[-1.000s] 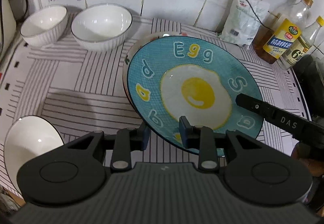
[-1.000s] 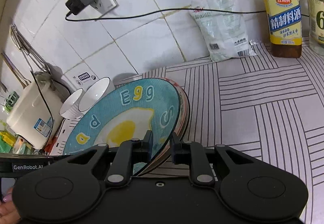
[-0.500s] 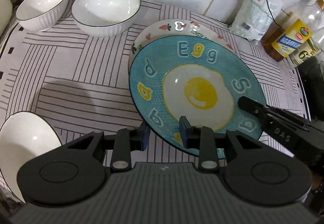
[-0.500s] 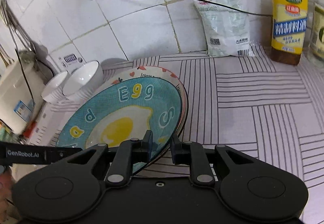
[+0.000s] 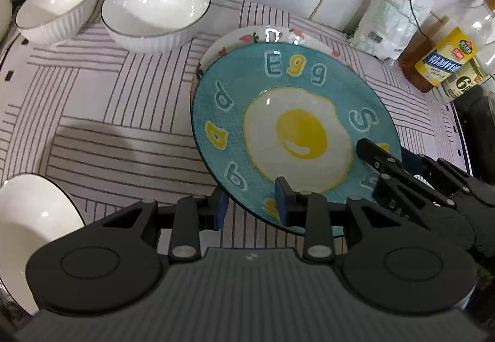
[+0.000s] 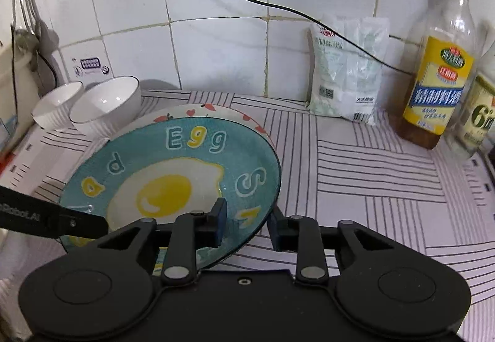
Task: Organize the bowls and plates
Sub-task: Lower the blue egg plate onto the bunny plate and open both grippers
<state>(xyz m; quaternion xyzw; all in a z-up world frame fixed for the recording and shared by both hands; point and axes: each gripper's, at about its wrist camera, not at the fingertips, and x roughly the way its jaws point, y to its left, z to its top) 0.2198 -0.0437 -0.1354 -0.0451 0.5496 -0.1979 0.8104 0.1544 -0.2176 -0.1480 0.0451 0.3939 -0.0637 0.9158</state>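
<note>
A teal plate with a fried-egg picture and "Egg" lettering [image 5: 294, 131] lies over a white plate with red hearts [image 5: 247, 36] on the striped mat. My left gripper [image 5: 252, 206] straddles the teal plate's near rim, jaws parted. My right gripper [image 6: 246, 224] straddles its right rim, jaws also parted; it shows in the left wrist view [image 5: 411, 181]. The teal plate [image 6: 173, 175] and the heart plate [image 6: 213, 110] also show in the right wrist view. Two white ribbed bowls [image 5: 156, 11] [image 5: 55, 6] stand at the back left. A third white bowl [image 5: 31, 224] sits at the near left.
A white salt bag [image 6: 348, 70] leans on the tiled wall. Two oil and vinegar bottles [image 6: 437, 63] [image 6: 478, 116] stand at the back right. A black cable [image 6: 278, 6] runs from a wall socket. A white appliance [image 6: 12, 85] stands at far left.
Both grippers' jaws have widened on the teal plate's rim. The plate has come down flatter onto the heart plate. Both cameras have moved closer and lower.
</note>
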